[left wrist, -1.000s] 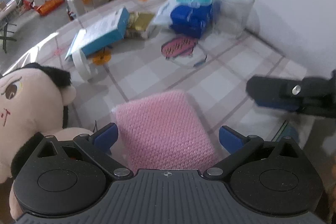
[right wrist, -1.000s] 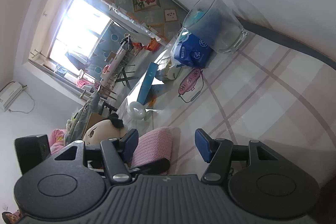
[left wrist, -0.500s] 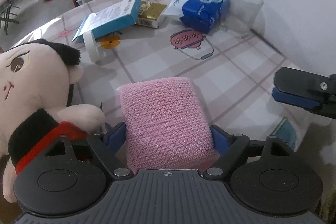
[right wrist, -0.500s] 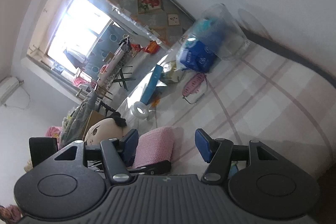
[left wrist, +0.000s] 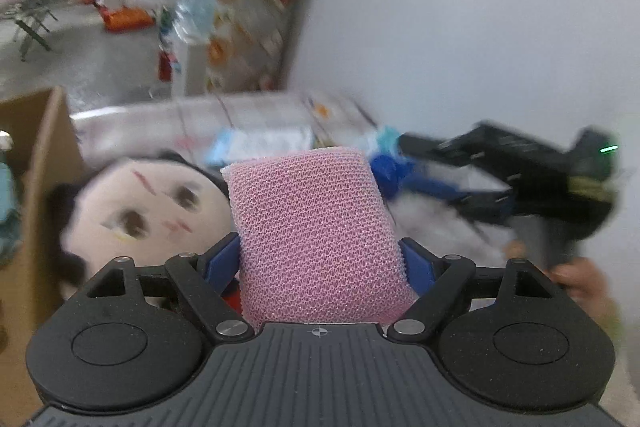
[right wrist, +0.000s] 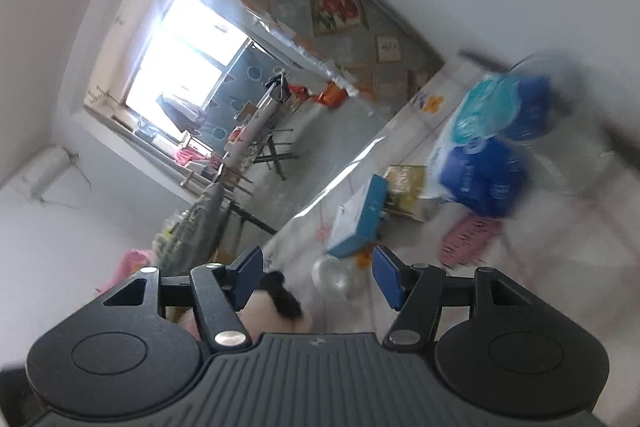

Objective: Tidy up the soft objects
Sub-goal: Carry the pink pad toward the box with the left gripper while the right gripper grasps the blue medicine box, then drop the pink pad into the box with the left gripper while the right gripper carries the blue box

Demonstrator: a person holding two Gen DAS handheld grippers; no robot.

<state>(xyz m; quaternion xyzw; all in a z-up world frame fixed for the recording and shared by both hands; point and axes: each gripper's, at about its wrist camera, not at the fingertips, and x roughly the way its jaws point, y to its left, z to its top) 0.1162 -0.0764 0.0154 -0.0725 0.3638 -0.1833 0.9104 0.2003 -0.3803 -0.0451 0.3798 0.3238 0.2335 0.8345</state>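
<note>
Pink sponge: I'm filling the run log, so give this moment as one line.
left gripper: shut on pink sponge | right gripper: open, holds nothing | plush doll: behind sponge

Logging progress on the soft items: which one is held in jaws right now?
The pink mesh sponge, clamped between the left gripper's jaws. The plush doll sits behind it, ungripped; the right gripper's jaws are open.

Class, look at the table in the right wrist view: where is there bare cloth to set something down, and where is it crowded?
Bare tablecloth lies right of the pink patterned item, toward the wall, and in a narrow strip between the blue box and the table edge. Crowded: the far corner, with tissue packs, gold box and clear container.
</note>
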